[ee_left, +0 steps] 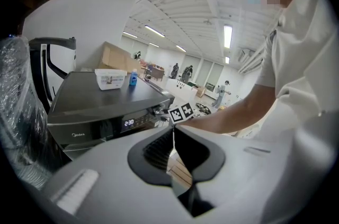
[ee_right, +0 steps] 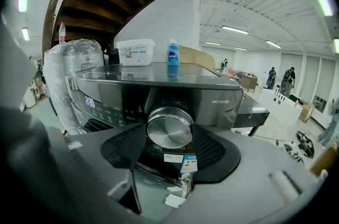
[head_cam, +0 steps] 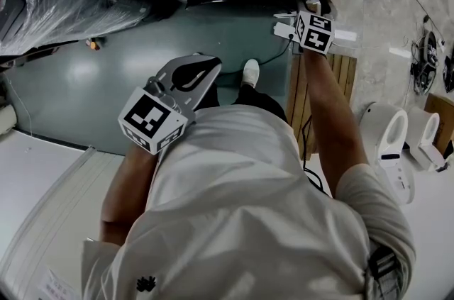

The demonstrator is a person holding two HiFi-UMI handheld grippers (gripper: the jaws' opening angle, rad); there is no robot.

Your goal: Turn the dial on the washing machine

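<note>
R gripper (ee_right: pixel 169 123): pinched on dial (ee_right: pixel 169 129) by the look of it, jaws hugging rim either side. Dial dead ahead between jaws, on washing machine (ee_right: pixel 212 98) front panel. Hold squeeze even & rotate wrist about dial's own axis w/o sideways pull, to avoid slipping on smooth metal. Short turns, then regrip. L gripper (ee_left: pixel 173 130): pressed together, empty, well back from machine; leave there.

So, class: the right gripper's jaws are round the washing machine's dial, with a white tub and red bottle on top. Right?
No: the bottle is blue, not red; the right gripper view shows it. The rest holds: right gripper round the dial, white tub on the washing machine.
</note>
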